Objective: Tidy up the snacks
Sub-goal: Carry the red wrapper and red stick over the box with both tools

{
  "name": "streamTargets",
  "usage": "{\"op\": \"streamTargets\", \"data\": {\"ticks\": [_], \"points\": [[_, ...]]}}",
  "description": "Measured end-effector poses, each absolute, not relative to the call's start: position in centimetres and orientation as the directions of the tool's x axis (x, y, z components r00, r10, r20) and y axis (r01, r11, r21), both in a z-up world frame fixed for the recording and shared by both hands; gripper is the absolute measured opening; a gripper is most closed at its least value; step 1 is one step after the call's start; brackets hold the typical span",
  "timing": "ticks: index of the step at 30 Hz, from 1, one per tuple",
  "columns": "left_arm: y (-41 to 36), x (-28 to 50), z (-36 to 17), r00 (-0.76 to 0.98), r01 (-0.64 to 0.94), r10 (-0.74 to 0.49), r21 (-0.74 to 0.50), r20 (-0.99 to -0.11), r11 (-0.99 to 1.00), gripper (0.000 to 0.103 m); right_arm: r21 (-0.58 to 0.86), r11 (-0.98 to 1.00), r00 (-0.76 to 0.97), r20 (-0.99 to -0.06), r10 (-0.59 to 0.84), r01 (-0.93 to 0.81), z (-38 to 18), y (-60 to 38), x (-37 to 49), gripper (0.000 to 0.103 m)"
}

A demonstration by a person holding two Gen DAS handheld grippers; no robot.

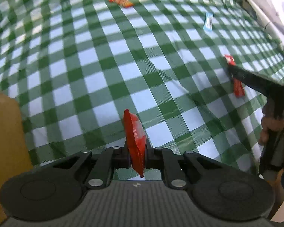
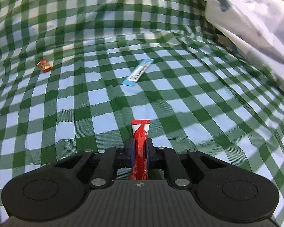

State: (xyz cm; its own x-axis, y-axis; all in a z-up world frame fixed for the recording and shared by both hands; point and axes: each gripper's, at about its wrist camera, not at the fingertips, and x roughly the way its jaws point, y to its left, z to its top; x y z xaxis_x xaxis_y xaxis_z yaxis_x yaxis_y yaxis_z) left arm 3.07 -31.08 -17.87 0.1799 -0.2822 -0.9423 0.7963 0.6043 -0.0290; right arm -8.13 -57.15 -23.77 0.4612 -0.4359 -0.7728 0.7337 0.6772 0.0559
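In the left wrist view my left gripper (image 1: 136, 152) is shut on a red snack packet (image 1: 133, 132), which stands on edge between the pads above the green checked cloth (image 1: 104, 66). At the right of that view, my right gripper (image 1: 233, 71) pinches a red stick packet (image 1: 239, 89) against the cloth. In the right wrist view the right gripper (image 2: 140, 146) is shut on that red stick packet (image 2: 140, 130), whose white-banded end pokes out forward. A blue stick packet (image 2: 139, 72) and a small orange-red packet (image 2: 45, 65) lie loose further off.
The blue stick packet (image 1: 208, 21) and an orange-red packet (image 1: 121, 1) lie far out on the cloth. A white plastic bag (image 2: 246, 19) rises at the right. A tan box-like thing (image 1: 3, 132) stands at the left edge. A person's hand (image 1: 267, 128) holds the right gripper.
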Motion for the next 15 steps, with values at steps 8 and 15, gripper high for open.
{"op": "streamTargets", "data": {"ticks": [8,15], "points": [[-26.4,2.5,-10.4,0.206,0.759,-0.388,-0.103,-0.898,0.642,0.012,0.136,0.676,0.545,-0.713,-0.44,0.725,-17.1,-54.6,-13.2,0.012],[-19.1,-1.0,-3.9,0.259,0.74,-0.459,-0.131,-0.85,0.66,0.012,0.238,0.738,0.656,-0.672,-0.345,0.632,-9.7,-47.5,-18.0,0.012]]}}
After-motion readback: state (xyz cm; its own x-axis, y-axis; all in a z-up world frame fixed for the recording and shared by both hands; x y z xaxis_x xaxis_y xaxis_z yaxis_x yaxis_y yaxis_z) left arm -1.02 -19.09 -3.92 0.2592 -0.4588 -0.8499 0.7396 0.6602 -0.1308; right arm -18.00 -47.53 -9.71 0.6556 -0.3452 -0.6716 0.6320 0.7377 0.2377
